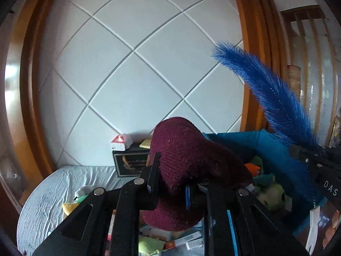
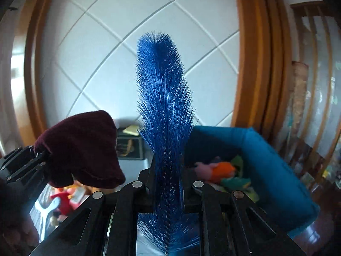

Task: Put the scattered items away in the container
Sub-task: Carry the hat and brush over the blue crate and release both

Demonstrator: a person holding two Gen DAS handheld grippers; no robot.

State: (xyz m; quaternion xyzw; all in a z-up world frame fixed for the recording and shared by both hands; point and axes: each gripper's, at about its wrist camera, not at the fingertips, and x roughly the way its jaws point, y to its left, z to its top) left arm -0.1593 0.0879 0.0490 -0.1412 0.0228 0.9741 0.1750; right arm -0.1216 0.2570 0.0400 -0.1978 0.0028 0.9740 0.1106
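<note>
The maroon knit hat [image 1: 187, 162] is clamped in the left gripper [image 1: 170, 189], bunched between its jaws and bulging up and forward of them. The blue bristle brush [image 2: 165, 115] is pinched low on its stem by the right gripper [image 2: 167, 188], its plume standing up ahead of the fingers. Both items are lifted clear of the bed [image 1: 64, 183].

The teal fabric bin [image 2: 266, 162] sits ahead and to the right of both grippers, open-topped, with soft toys [image 2: 215, 170] already lying inside. This looks like the carry step: two items picked up, neither yet over the bin. The next move calls for swinging both grippers rightward over the rim, then opening the jaws so each piece drops in; the tall brush may need tipping so it does not catch the wall.

Both grippers point slightly downward, side by side, the left one just left of the right. More clutter [image 1: 170, 241] lies below the left gripper.
</note>
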